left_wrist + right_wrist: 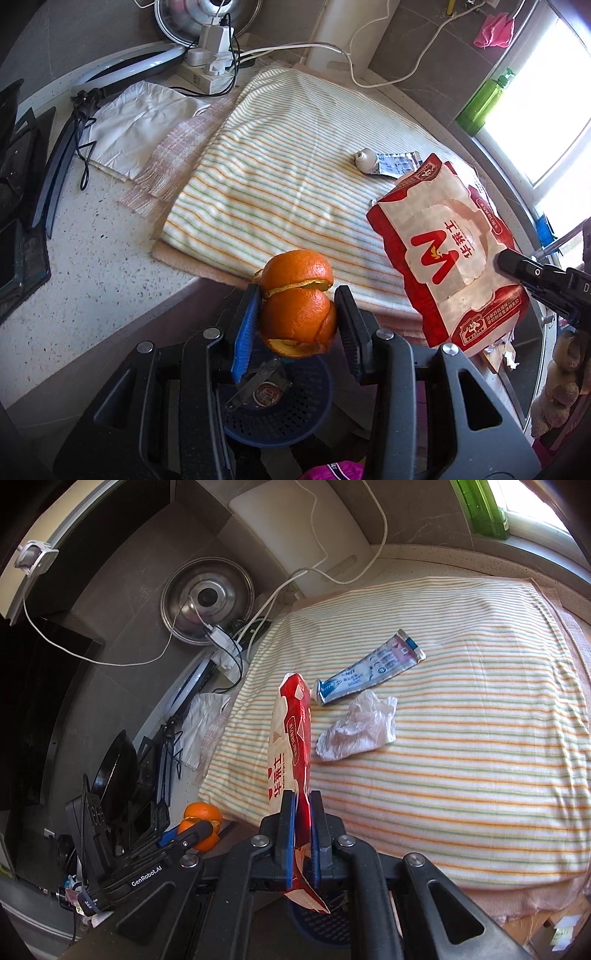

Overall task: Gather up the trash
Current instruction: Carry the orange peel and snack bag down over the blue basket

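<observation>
Right now you carry trash in both hands: your left gripper [297, 314] is clamped across the orange peel [297, 302], a hollow shell wedged between the blue pad and the black one, most of it standing above the fingertips. Below those fingers sits the dark mesh basket [314, 406], probably your bin, with a small wrapper already in it. Your right gripper [303, 834] is pinched nearly flat on the red-and-white snack wrapper [290, 746], gripping its lower edge so the bag stands up ahead of the fingers. Beyond them on the striped towel [461, 775], the toothpaste tube [369, 672] and the crumpled plastic film [356, 727] lie uncollected
</observation>
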A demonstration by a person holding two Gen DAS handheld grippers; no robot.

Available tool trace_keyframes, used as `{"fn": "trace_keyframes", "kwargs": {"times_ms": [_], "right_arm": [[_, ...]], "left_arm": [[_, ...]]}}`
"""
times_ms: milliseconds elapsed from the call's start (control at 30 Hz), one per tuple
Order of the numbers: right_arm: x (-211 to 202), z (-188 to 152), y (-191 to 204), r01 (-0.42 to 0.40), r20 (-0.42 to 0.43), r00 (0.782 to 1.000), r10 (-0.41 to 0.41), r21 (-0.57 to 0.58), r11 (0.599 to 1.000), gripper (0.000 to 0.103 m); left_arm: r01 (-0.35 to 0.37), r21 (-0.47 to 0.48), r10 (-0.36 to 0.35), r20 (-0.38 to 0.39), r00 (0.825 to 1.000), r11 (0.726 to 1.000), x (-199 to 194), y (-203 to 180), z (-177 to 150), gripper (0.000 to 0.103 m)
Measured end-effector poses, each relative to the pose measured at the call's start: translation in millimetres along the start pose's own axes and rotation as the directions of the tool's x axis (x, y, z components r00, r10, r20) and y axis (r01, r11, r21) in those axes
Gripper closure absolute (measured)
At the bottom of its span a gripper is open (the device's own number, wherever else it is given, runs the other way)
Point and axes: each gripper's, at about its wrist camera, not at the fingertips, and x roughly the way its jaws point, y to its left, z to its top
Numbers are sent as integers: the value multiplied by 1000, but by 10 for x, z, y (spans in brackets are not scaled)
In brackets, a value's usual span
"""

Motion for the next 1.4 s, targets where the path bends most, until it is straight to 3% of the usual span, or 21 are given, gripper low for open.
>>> {"fn": "trace_keyframes", "kwargs": {"times_ms": [733,1100,1400], "right_arm": [[387,-1059,242,45,-145,988,-45,-5,999,98],[420,-1350,241,60,-165,985,-60,-7,998,99],[623,-1629,104,90,-240,967,-87,0,996,99]], "left_arm": [[7,6,-6,-125,992,1000,183,321,-671,62],[6,7,-5,-185,983,1000,360,389,-938,62],[4,-6,-5,-239,971,1000,548,428,-1123,62]]}}
